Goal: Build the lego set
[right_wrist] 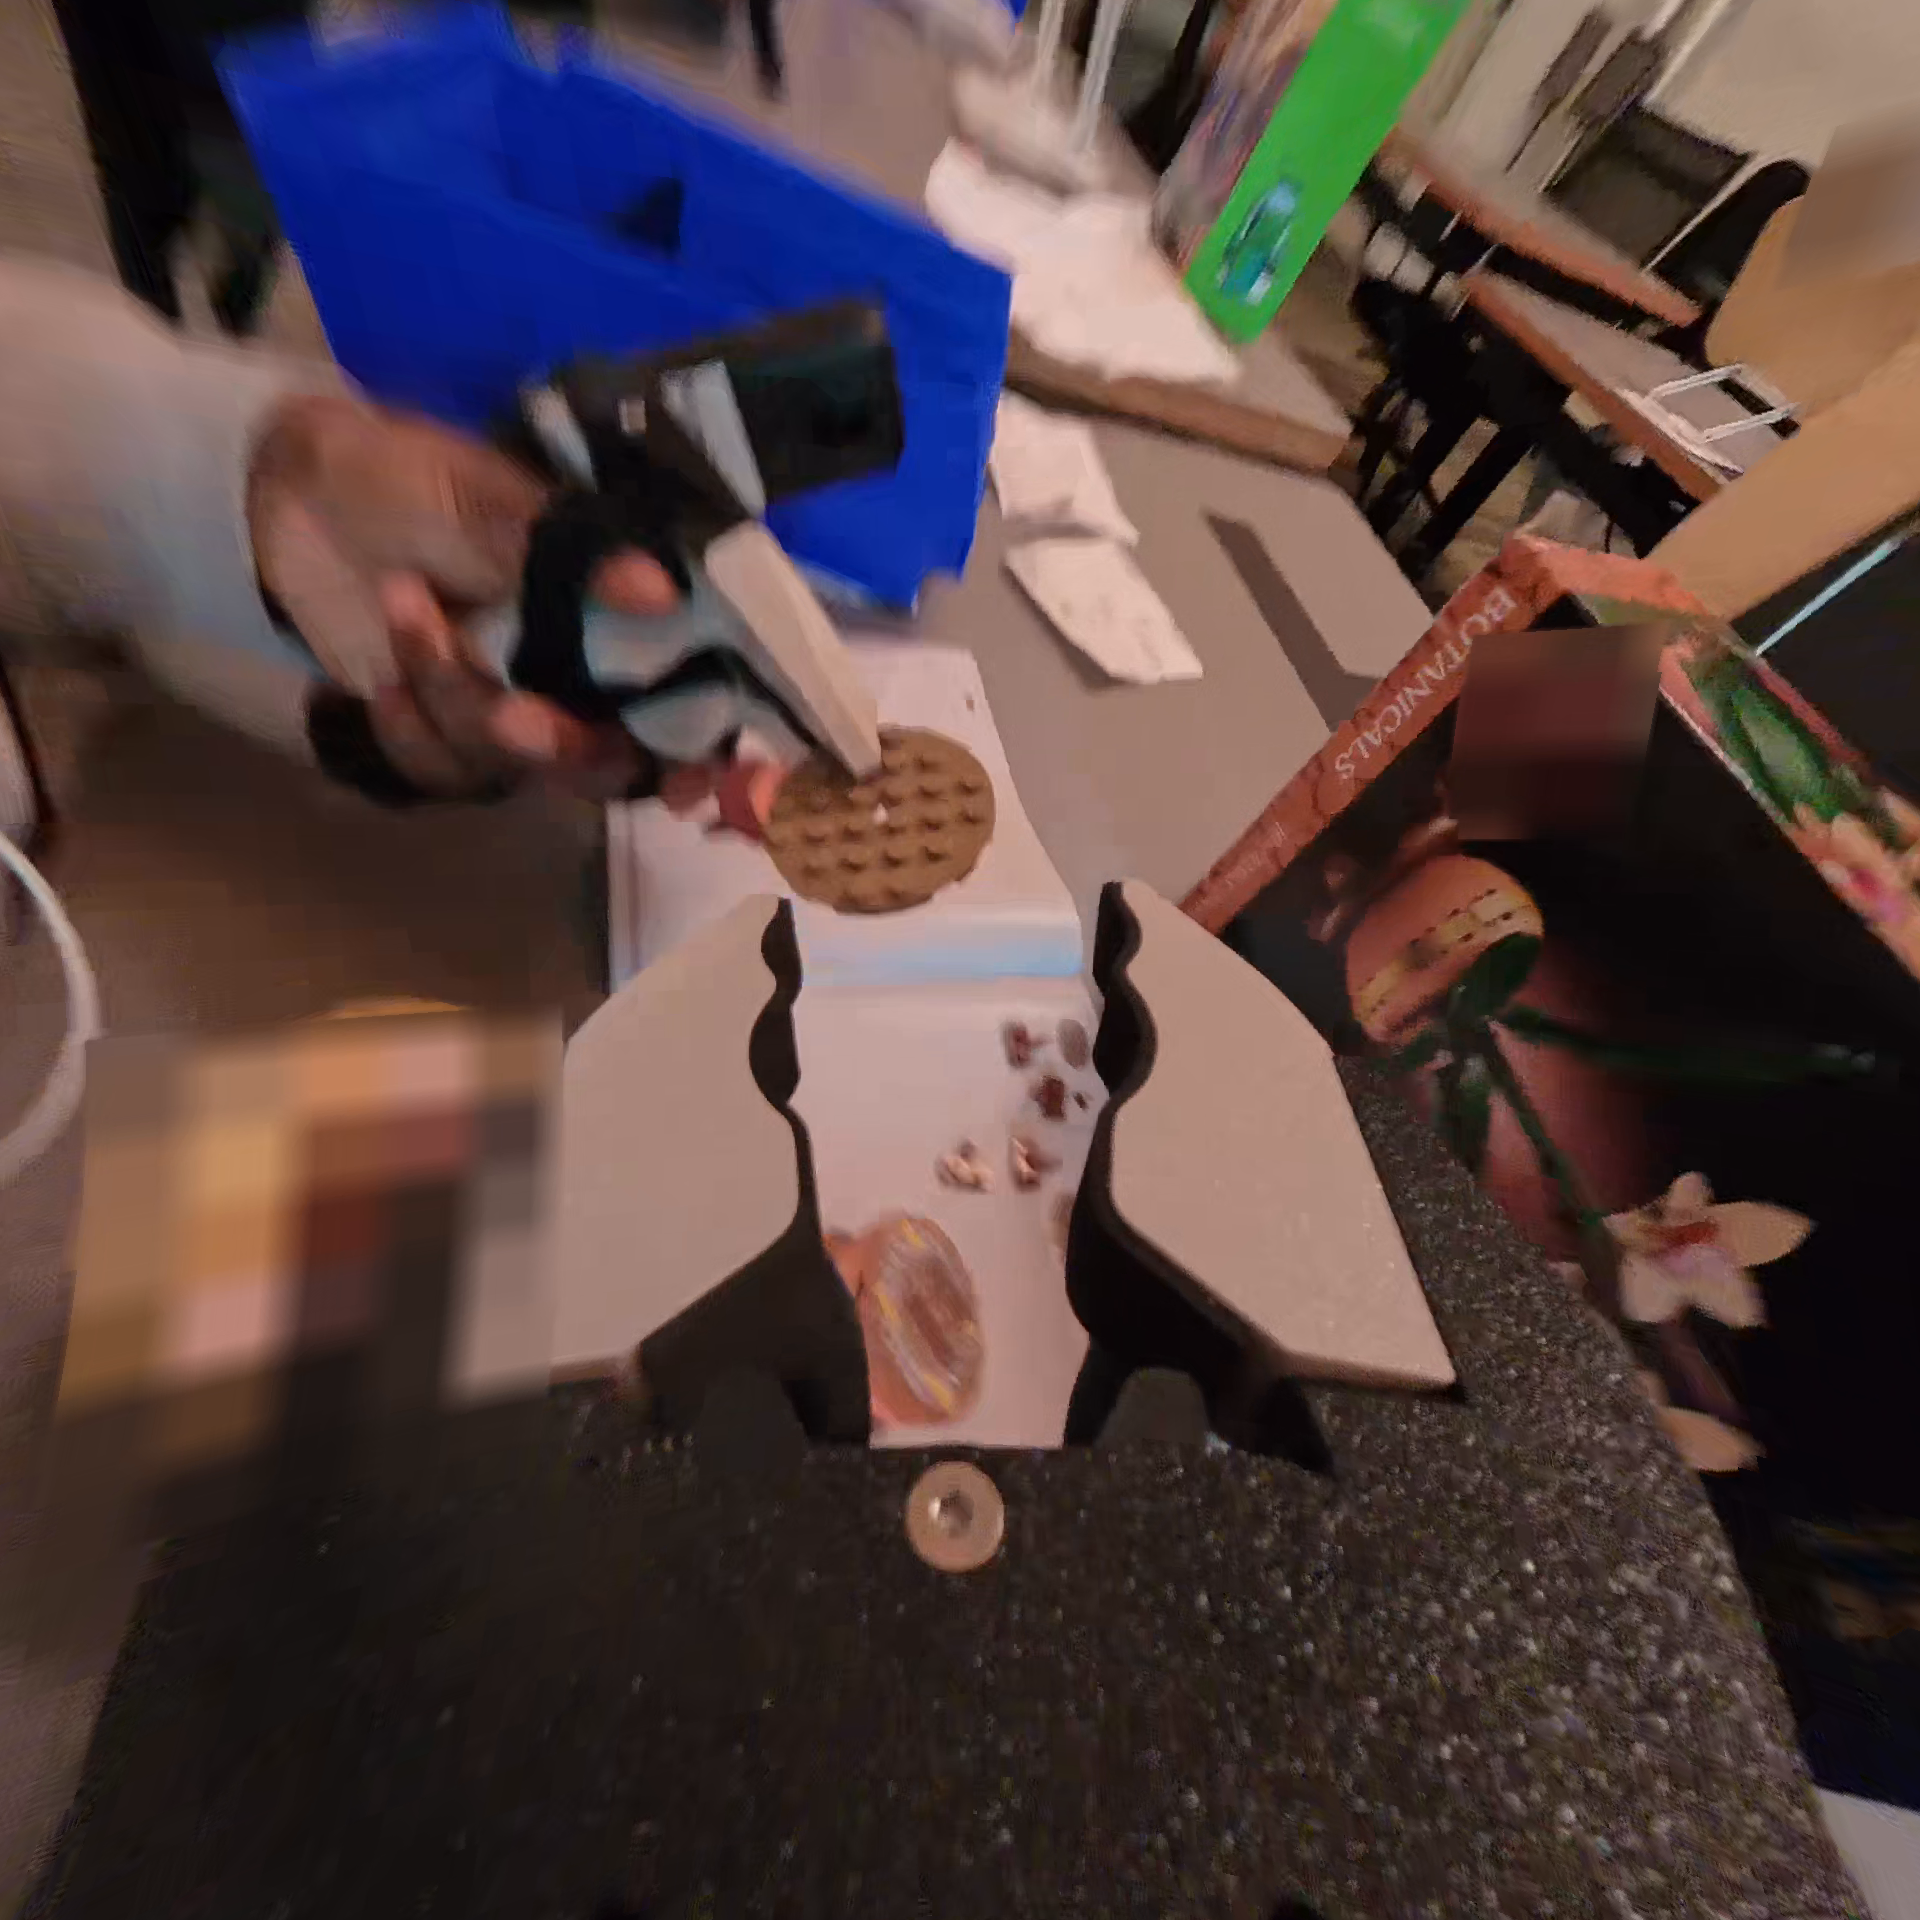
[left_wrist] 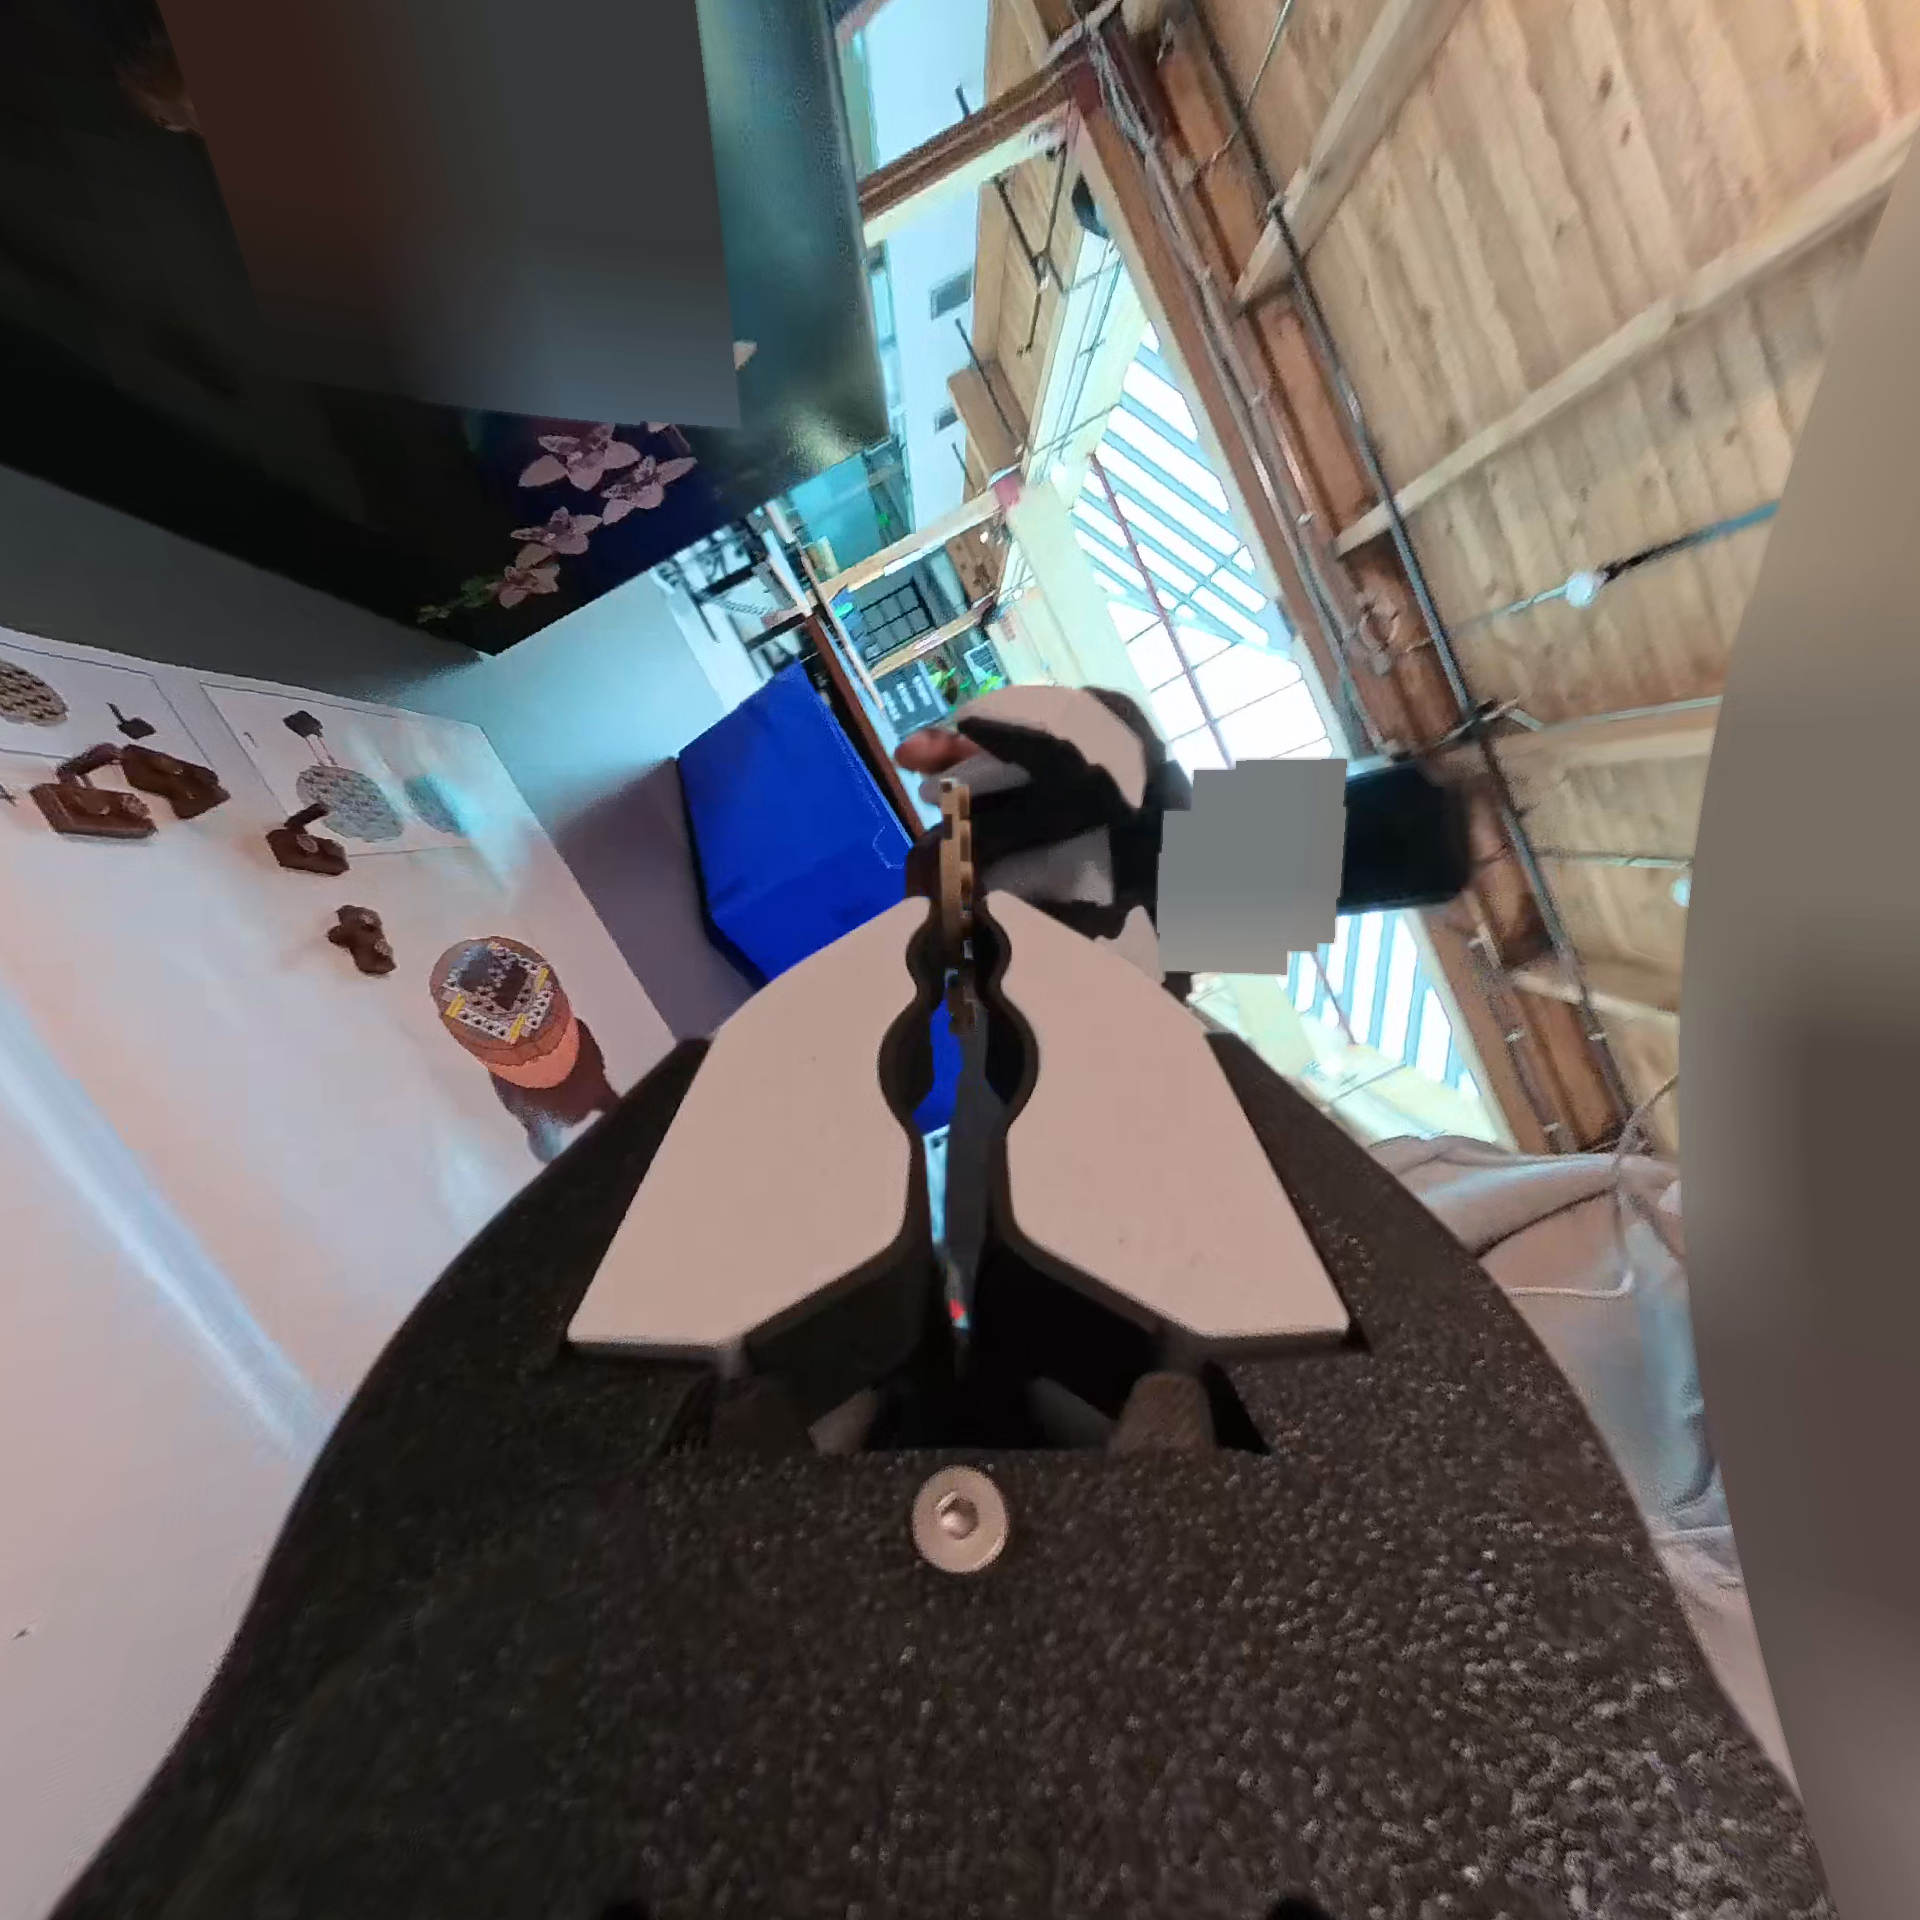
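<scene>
In the left wrist view my left gripper point(left_wrist: 956, 920) is shut on a tan round studded plate point(left_wrist: 954, 862), seen edge-on and lifted off the table. In the right wrist view the same plate point(right_wrist: 883, 831) shows its studded face, held by its edge in the left gripper point(right_wrist: 857, 753), with a hand behind it. My right gripper point(right_wrist: 945, 914) is open and empty, just in front of and below the plate. A round terracotta pot build point(right_wrist: 920, 1320) lies between its fingers on the white sheet; it also shows in the left wrist view point(left_wrist: 499, 1013). The right gripper point(left_wrist: 1039, 800) faces the plate.
Small brown pieces point(right_wrist: 1049, 1075) and tan pieces point(right_wrist: 987, 1164) lie on the white sheet. Brown sub-builds point(left_wrist: 135, 790) sit by the instruction booklet point(left_wrist: 353, 779). The set's box point(right_wrist: 1558, 935) stands at the right. A blue bin point(right_wrist: 582, 229) is behind. Tip to tip, the grippers are about 4 cm apart.
</scene>
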A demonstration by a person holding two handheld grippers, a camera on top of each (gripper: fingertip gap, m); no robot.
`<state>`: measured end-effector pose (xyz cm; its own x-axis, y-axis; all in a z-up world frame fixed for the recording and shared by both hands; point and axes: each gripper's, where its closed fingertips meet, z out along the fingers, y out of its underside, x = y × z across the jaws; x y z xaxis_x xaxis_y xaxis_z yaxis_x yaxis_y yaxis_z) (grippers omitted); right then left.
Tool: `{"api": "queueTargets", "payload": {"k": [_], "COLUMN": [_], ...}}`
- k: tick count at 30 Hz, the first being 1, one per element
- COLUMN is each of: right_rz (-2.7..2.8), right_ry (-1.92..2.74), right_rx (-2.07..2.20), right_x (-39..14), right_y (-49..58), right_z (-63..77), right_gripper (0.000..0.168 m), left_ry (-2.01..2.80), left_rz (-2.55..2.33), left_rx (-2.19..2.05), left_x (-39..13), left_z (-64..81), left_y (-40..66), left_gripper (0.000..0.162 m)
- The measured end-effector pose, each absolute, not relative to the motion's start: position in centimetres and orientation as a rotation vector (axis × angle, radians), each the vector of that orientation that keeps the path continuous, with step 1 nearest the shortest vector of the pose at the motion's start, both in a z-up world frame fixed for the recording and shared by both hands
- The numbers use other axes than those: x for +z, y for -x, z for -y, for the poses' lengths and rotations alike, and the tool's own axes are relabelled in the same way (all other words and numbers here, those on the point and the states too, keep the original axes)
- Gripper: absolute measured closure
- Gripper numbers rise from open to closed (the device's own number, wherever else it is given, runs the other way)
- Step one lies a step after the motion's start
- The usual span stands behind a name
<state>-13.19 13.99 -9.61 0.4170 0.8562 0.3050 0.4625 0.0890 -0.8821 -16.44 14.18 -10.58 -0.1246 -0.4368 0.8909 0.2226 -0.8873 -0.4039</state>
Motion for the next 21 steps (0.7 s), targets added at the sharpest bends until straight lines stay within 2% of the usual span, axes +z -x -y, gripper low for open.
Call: {"api": "queueTargets", "payload": {"k": [2,4,6,8,10,14,15,18,21], "right_rz": [1.059,1.043,1.101,1.137,1.151,1.212,1.232,1.282,1.333], "right_ry": [1.521,1.516,1.508,1.487,1.439,1.39,1.382,1.351,1.335], "right_rx": [0.588,0.549,0.46,0.413,0.377,0.459,0.482,0.602,0.667], "right_x": [-9.1,-9.8,-10.7,-11.1,-10.8,-10.6,-10.5,-10.2,-9.9], "right_y": [13.8,14.3,14.8,15.1,15.0,14.7,14.5,14.0,13.6], "right_z": [-13.5,-13.5,-13.5,-13.5,-13.6,-12.8,-12.7,-12.4,-12.3], "right_gripper": [0.11,0.103,0.102,0.105,0.118,0.119,0.119,0.119,0.119], "left_ry": [1.724,1.723,1.716,1.713,1.711,1.702,1.697,1.703,1.736], "left_rz": [-0.177,-0.144,-0.119,-0.105,-0.104,-0.148,-0.17,-0.262,-0.326], "left_rx": [-2.063,-2.068,-2.11,-2.146,-2.172,-2.199,-2.22,-2.266,-2.225], "left_x": [-10.8,-11.0,-10.9,-10.8,-10.7,-10.4,-10.3,-10.1,-10.5], "left_z": [-14.5,-14.5,-14.2,-13.8,-13.4,-12.6,-12.3,-11.4,-11.3], "left_y": [16.5,16.2,15.8,15.4,14.9,14.6,14.5,14.6,14.8], "left_gripper": [0.158,0.159,0.159,0.158,0.159,0.158,0.156,0.136,0.134]}}
